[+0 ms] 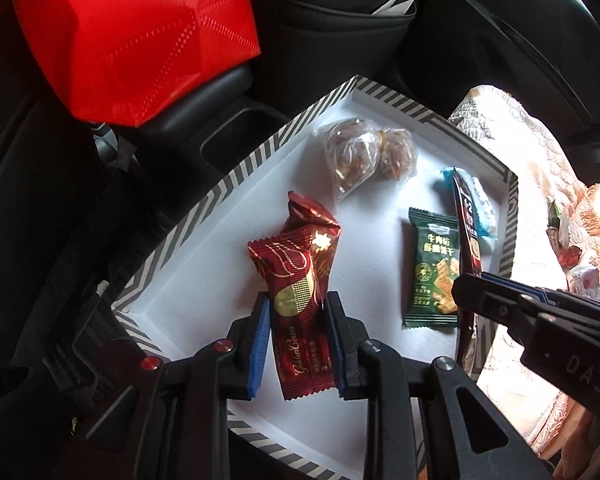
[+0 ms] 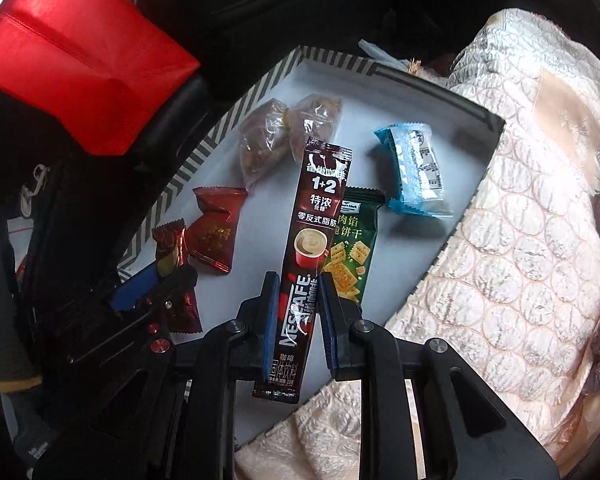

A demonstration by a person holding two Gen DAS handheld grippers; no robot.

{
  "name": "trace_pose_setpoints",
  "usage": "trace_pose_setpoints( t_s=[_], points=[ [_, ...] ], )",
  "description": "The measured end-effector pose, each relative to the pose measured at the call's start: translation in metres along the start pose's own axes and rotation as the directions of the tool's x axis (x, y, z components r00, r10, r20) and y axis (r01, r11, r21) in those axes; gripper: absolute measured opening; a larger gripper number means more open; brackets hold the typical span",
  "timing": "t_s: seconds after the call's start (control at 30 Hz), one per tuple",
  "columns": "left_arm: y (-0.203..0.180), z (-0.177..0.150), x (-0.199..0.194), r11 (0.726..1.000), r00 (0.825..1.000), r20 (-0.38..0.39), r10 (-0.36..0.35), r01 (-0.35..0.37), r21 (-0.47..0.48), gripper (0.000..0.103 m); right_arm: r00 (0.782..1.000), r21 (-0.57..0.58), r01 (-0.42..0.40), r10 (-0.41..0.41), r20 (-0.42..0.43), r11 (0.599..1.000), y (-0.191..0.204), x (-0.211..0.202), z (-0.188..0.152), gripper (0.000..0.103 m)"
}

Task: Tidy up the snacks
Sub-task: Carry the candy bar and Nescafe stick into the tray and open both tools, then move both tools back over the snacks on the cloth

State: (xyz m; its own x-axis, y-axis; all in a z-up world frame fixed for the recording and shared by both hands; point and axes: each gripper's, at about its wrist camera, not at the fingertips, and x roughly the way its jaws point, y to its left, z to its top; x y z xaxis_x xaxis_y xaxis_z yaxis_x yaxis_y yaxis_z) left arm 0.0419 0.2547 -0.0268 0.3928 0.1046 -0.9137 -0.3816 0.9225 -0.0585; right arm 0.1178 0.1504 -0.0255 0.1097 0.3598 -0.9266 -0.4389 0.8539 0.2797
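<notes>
Left wrist view: the left gripper has its fingers closed on a dark red Golden Crown wafer bar, held lengthwise between the blue pads above the tray. Right wrist view: the right gripper has its fingers clamped on a Nescafé 1+2 coffee stick, also held above the tray floor.

The tray is white inside, with a black-and-white striped rim. Lying on its floor:
- a green cracker packet, beneath the coffee stick in the right wrist view;
- a blue-and-white snack packet, near the right rim;
- two clear-wrapped brown snacks, toward the far corner;
- a red foil candy, near the left rim.

A quilted cream fabric adjoins the tray's right side. A red bag sits beyond the tray's left rim.
</notes>
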Motion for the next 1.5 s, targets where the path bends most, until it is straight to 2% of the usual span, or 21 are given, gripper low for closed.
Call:
trace_pose_setpoints(
  t_s=[0.47,0.67,0.77,0.87,0.93,1.0,1.07,1.1,1.27,1.5],
  points=[
    [0.001,-0.001,0.012,1.000,1.000,-0.018,0.009,-0.009,-0.002,0.029,0.998,0.009,0.033,-0.032,-0.056,0.999,0.000,0.030,0.004,0.018],
    [0.002,-0.001,0.015,1.000,0.999,-0.025,0.020,-0.020,-0.002,0.029,0.997,0.026,0.019,-0.017,-0.075,0.999,0.005,0.046,0.006,0.021],
    [0.002,-0.001,0.017,1.000,0.999,-0.026,0.029,-0.029,-0.006,0.029,0.996,0.060,-0.020,0.025,-0.084,0.998,0.002,0.051,0.005,0.024],
    [0.001,-0.001,0.018,0.999,0.999,-0.031,0.036,-0.036,-0.007,0.030,0.997,0.056,-0.014,0.019,-0.080,0.998,0.001,0.053,0.004,0.024],
    [0.002,-0.001,0.019,0.999,0.999,-0.035,0.041,-0.042,-0.010,0.033,0.997,0.060,-0.015,0.019,-0.078,0.998,0.001,0.052,0.003,0.024],
    [0.002,-0.001,0.018,0.999,0.998,-0.033,0.046,-0.047,-0.009,0.041,0.997,0.063,-0.023,0.028,-0.072,0.998,-0.002,0.046,0.000,0.024],
    [0.001,-0.002,0.017,0.999,0.999,-0.028,0.045,-0.045,-0.013,0.061,0.997,0.067,-0.025,0.029,-0.070,0.997,-0.003,0.042,-0.002,0.024],
    [0.001,-0.002,0.015,0.999,0.999,-0.021,0.043,-0.044,-0.013,0.064,0.997,0.067,-0.026,0.031,-0.070,0.997,-0.004,0.040,-0.003,0.024],
    [-0.001,-0.002,0.010,0.998,0.998,-0.010,0.055,-0.055,-0.008,0.071,0.998,0.056,-0.029,0.032,-0.054,0.998,-0.004,0.029,-0.008,0.024],
    [-0.008,-0.004,-0.003,0.999,0.999,0.011,0.053,-0.053,0.003,0.077,1.000,-0.002,0.016,-0.016,0.002,1.000,0.002,0.002,-0.016,0.024]
  ],
)
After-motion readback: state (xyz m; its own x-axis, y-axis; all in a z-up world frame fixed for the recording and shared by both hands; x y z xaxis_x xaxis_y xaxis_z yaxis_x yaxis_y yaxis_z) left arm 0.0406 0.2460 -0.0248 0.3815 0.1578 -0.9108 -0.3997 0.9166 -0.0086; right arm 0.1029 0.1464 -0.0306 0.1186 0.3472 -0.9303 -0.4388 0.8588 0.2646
